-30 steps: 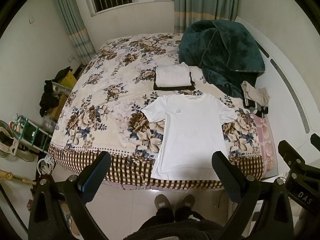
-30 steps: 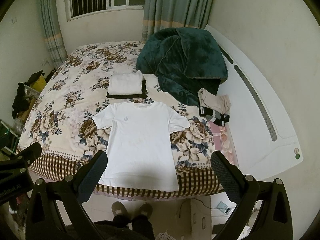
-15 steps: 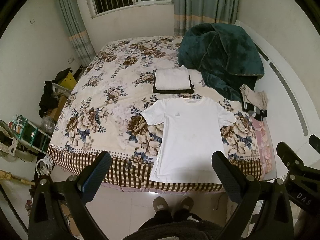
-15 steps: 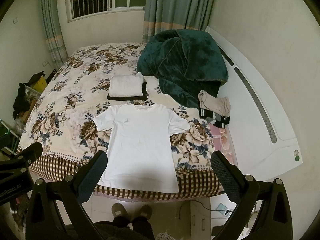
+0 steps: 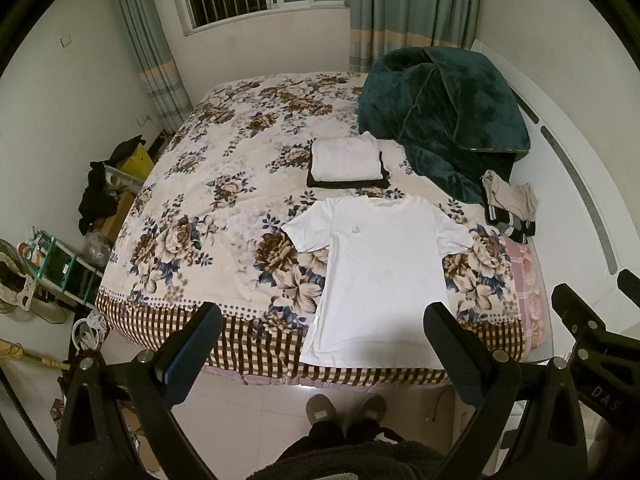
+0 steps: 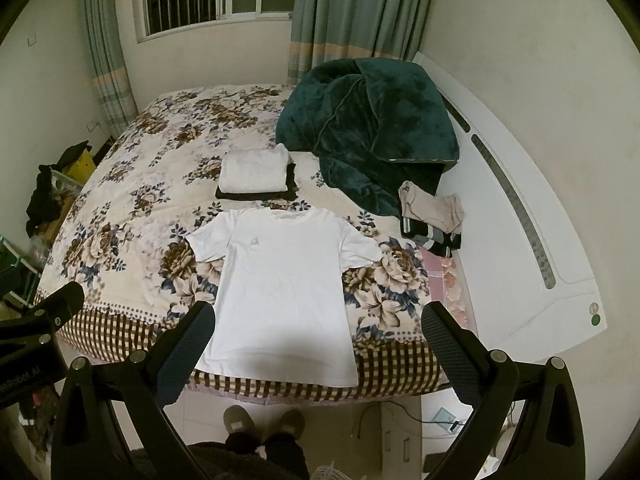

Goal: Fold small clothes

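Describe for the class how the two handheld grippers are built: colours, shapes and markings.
Both the left gripper and right gripper are matte black angular frames with silver bolts. Each carries two flat paddle-like jaws faced with dark, finely dotted pads. White lettering marks each gripper's side as seen from the other camera. No cables or sleeves show.

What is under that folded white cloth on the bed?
A folded black garment lies under the folded white cloth, its edges showing along the front and right. Most of it is covered, so its type cannot be told.

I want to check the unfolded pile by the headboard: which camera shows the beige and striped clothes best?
The right wrist view: the beige and striped clothes sit nearer the picture's middle, less squeezed. In the left wrist view the same pile lies farther toward the right edge, smaller and more warped, beside the green blanket.
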`<state>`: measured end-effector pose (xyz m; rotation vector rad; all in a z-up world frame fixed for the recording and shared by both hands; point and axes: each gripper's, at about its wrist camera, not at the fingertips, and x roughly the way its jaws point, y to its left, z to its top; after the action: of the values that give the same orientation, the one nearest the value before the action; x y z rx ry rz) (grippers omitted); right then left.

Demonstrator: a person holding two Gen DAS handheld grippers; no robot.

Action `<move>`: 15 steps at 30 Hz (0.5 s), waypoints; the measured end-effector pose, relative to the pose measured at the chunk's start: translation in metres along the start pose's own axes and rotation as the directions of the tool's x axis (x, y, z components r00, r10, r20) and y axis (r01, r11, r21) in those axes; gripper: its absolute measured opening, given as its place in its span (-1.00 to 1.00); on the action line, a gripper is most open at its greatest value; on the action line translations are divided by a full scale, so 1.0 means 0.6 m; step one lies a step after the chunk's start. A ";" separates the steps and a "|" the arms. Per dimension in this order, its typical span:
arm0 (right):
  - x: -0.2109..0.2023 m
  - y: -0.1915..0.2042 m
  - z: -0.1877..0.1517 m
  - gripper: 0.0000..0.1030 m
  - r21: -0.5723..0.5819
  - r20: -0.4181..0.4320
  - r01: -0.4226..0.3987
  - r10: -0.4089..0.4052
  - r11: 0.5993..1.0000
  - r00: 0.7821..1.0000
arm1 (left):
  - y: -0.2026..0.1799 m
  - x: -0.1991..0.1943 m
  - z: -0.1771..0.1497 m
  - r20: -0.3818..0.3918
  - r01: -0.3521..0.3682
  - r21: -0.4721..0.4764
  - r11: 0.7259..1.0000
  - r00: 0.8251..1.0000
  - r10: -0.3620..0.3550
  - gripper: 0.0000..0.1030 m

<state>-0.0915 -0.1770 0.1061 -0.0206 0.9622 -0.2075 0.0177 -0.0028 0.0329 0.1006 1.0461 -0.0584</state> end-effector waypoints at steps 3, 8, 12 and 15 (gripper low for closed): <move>-0.001 0.001 -0.001 1.00 0.001 -0.001 -0.002 0.002 1.000 1.000 | 0.001 -0.001 -0.002 0.000 0.003 -0.004 1.000 1.000 -0.003 1.00; -0.003 0.005 0.001 1.00 0.000 0.000 0.001 -0.001 1.000 1.000 | 0.000 -0.001 -0.008 0.004 -0.001 -0.005 1.000 1.000 0.001 1.00; 0.004 0.006 0.003 1.00 -0.001 -0.001 0.001 -0.001 1.000 1.000 | 0.001 -0.001 -0.009 0.004 0.002 -0.003 1.000 1.000 -0.002 1.00; 0.006 0.008 0.003 1.00 -0.002 -0.003 0.001 -0.001 1.000 1.000 | -0.001 0.004 -0.011 0.001 0.004 -0.004 1.000 1.000 -0.004 1.00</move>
<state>-0.0874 -0.1733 0.1038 -0.0227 0.9656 -0.2081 0.0132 -0.0025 0.0279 0.0951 1.0450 -0.0597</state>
